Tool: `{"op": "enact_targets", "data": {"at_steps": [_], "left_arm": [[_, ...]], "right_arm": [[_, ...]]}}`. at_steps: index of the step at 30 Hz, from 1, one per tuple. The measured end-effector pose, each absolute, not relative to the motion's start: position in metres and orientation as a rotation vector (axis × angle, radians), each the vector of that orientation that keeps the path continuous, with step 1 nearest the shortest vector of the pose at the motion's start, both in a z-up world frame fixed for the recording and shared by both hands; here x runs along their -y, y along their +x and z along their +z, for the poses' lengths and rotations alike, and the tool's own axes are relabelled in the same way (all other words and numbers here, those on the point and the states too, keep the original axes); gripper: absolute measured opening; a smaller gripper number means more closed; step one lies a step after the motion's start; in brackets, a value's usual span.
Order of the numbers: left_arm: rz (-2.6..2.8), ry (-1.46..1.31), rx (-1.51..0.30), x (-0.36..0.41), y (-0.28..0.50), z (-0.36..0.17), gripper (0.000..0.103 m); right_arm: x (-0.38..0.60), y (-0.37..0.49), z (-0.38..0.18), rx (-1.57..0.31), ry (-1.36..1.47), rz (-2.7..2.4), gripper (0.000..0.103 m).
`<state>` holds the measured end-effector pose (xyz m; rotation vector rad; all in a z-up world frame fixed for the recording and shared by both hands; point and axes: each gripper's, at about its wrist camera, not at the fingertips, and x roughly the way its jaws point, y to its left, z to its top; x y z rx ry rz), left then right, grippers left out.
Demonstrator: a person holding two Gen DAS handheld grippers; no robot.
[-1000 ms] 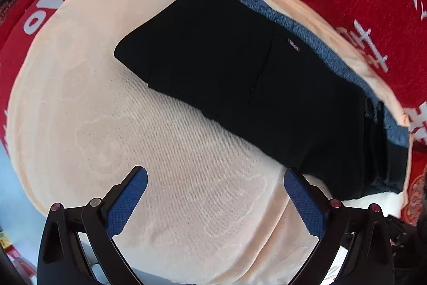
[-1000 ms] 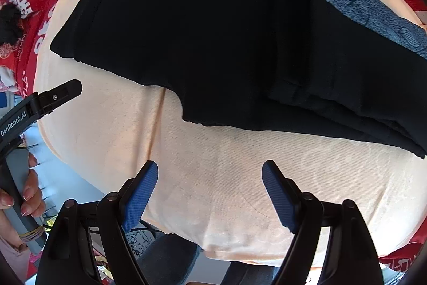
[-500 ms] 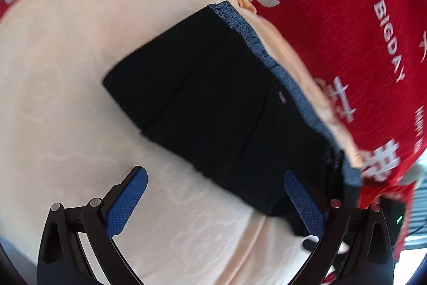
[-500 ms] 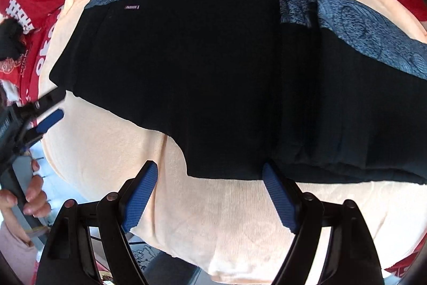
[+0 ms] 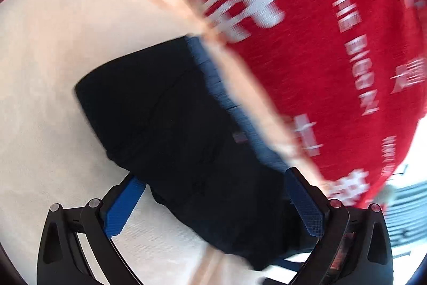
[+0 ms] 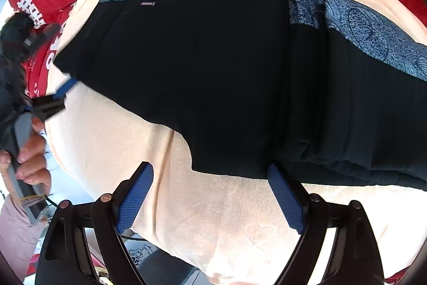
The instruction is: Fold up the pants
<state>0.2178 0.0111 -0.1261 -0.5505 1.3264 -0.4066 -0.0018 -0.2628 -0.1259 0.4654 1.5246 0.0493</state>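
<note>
Nearest in the right wrist view, the right gripper [image 6: 210, 194] stands spread, its jaws having just been opening, with nothing between them. It hangs over the peach towel [image 6: 234, 226], just at the near hem of the pants [image 6: 202, 76]. In the left wrist view the left gripper [image 5: 213, 205] is spread too and straddles one end of the folded cloth; its pads do not press on it yet, as far as the blur allows me to say.

There is one pair of pants, black with a blue patterned waistband [image 6: 355, 18]. It lies already doubled along the far edge of the towel, and the towel covers a red blanket [image 5: 320, 58] with white letters. I count two grippers, one towel and one blanket.

I judge that the step in hand is taking hold for the next fold. The next move calls for both claws to go down and pinch all layers at the edge together, then carry that end across so the edges meet.
</note>
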Motion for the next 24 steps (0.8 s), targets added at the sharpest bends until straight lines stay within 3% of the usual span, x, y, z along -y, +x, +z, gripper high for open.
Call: {"op": "enact_targets", "data": {"at_steps": [1, 4, 6, 9, 15, 19, 24], "left_arm": [[-0.373, -0.541, -1.361, -0.011, 0.22, -0.133, 0.101], [-0.285, -0.523, -1.345, -0.015, 0.223, -0.131, 0.076], [-0.212, -0.413, -1.35, -0.007, 0.226, -0.126, 0.041], [-0.24, -0.193, -1.279, 0.014, 0.22, -0.113, 0.036], [-0.368, 0.454, -0.943, 0.093, 0.161, -0.084, 0.035], [-0.385, 0.556, -0.886, 0.104, 0.151, -0.083, 0.035], [-0.382, 0.57, -0.879, 0.1, 0.153, -0.084, 0.035]], "right_arm": [[0.263, -0.001, -0.125, -1.528, 0.463, 0.051, 0.09], [0.265, 0.0, -0.114, -1.531, 0.464, 0.064, 0.09], [0.266, 0.009, -0.098, -1.507, 0.483, 0.088, 0.09], [0.275, 0.03, -0.073, -1.464, 0.474, 0.105, 0.09], [0.292, 0.114, -0.036, -1.413, 0.544, 0.194, 0.09], [0.258, 0.187, -0.036, -1.521, 0.548, 0.359, 0.09], [0.17, 0.252, -0.043, -1.622, 0.31, 0.532, 0.09]]}}
